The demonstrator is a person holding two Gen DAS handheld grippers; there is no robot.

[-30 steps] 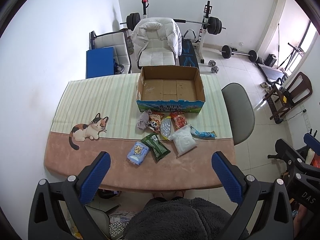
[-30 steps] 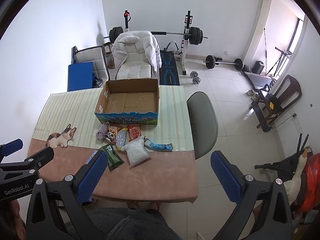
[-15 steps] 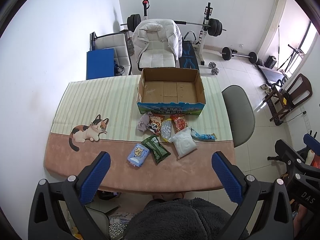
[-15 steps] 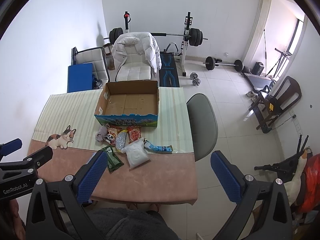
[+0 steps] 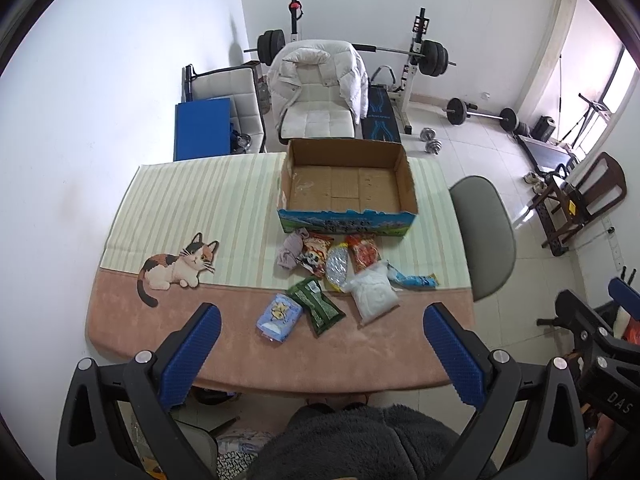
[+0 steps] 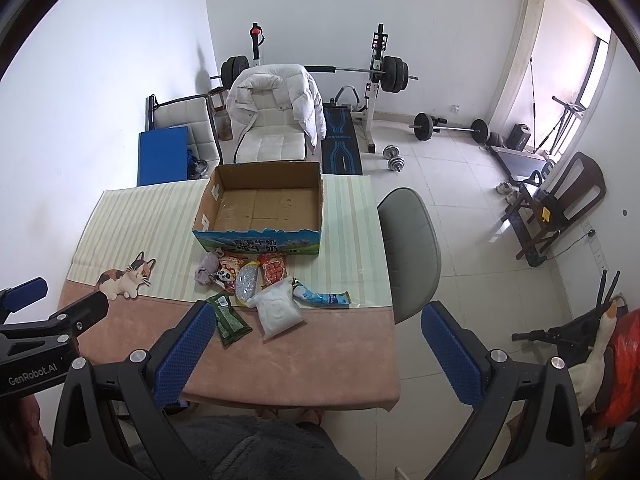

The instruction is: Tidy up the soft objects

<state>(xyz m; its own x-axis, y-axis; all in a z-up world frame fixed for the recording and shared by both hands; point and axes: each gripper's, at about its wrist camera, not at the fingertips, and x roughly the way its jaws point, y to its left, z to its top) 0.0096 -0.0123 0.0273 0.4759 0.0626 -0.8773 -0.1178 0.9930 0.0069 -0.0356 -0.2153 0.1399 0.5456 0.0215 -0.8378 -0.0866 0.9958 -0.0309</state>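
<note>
An empty cardboard box (image 5: 346, 182) (image 6: 264, 204) stands at the middle of the table. In front of it lie several soft packets: a grey cloth (image 5: 291, 249), a panda snack bag (image 5: 316, 252), a silver packet (image 5: 337, 267), a red packet (image 5: 363, 253), a white pouch (image 5: 374, 294) (image 6: 278, 308), a blue wrapper (image 5: 412, 280), a dark green packet (image 5: 318, 310) (image 6: 228, 318) and a light blue pouch (image 5: 279, 316). My left gripper (image 5: 320, 350) and right gripper (image 6: 316, 350) are both open and empty, held high above the table's near edge.
The table (image 5: 168, 208) has a striped and pink cloth with a cat picture (image 5: 176, 266). A grey chair (image 5: 482, 232) stands at its right side. A white padded chair (image 5: 318, 96), weight bench and barbells stand behind.
Both grippers have drifted slightly, so the table appears a little lower and nearer. Nothing on the table has moved.
</note>
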